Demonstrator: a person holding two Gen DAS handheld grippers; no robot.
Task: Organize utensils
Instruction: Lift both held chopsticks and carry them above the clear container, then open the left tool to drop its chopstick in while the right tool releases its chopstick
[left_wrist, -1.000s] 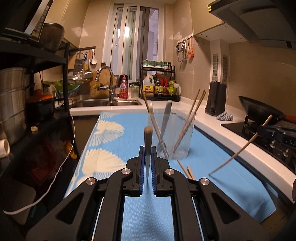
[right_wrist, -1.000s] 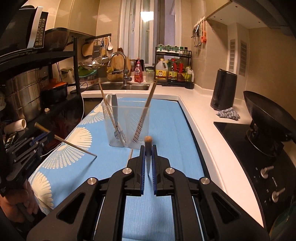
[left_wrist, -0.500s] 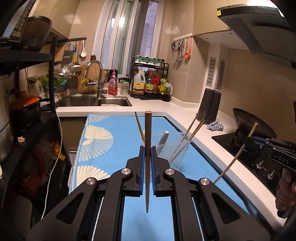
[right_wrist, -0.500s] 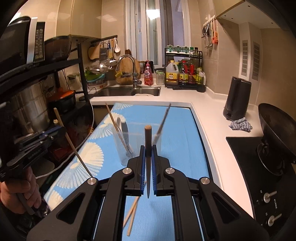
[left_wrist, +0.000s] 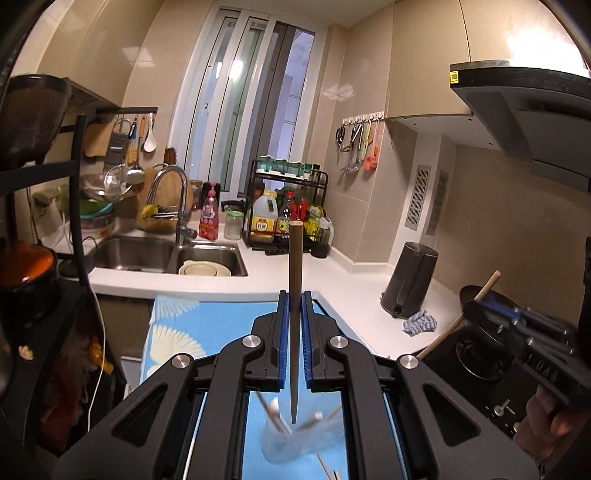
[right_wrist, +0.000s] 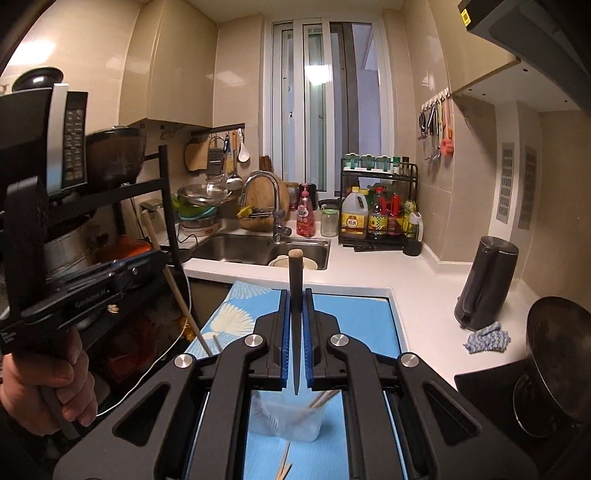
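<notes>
Left wrist view: left gripper (left_wrist: 295, 306) clenches one chopstick (left_wrist: 295, 295) upright; right gripper (right_wrist: 295, 306) likewise clamps another (right_wrist: 295, 288), both raised tip-down above the blurred, apparently clear cup (right_wrist: 284, 421), likely for dropping in.

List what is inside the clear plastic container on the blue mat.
The clear plastic container holds several chopsticks leaning against its walls and a white-handled utensil. Blur and the right gripper covering its sides prevent an exact count.
</notes>
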